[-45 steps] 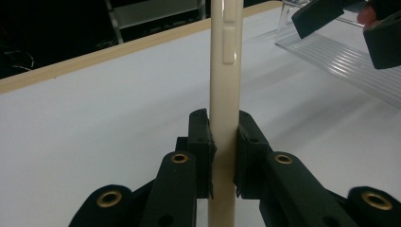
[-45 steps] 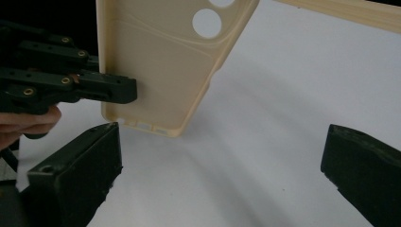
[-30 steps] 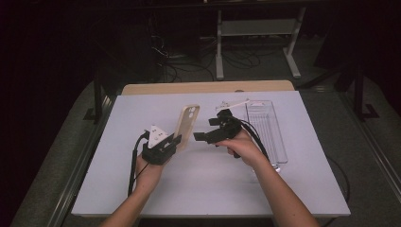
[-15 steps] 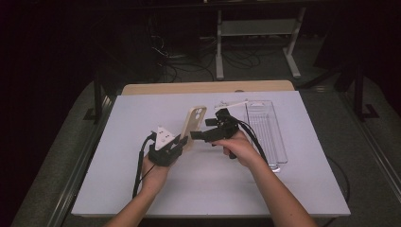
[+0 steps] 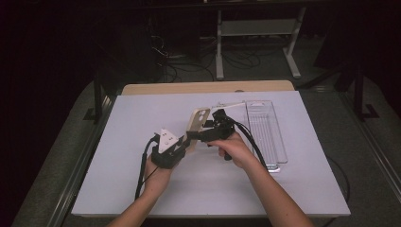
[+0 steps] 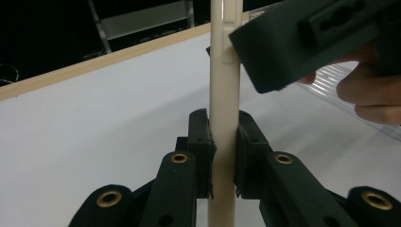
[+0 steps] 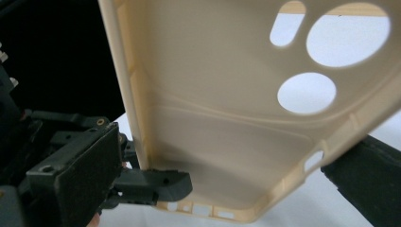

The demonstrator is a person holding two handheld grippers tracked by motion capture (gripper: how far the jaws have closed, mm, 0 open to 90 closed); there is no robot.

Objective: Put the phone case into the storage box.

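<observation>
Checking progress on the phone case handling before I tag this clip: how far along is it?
Done: the beige phone case is off the table, left gripper shut on its edge. In hand: the right gripper sits at the case, one of its fingers at the lower rim; whether it clamps is unclear. Left, probably: the case is not yet in the clear tray beside it, if that is the goal.

- The phone case (image 5: pixel 197 124) is a plain cream beige inside and out, with no pattern; white counter shows through its camera holes in the right gripper view.
- The left hand-held gripper (image 5: pixel 185 142) is matte black with brass-coloured rivets and a pale grey three-cornered plate on top.
- The right hand-held gripper (image 5: pixel 202 135) is black, its cable black too.
- The counter (image 5: pixel 142 113) is white with a light wood strip along its far edge.
- The tray (image 5: pixel 267 130) is clear, ribbed plastic.
</observation>
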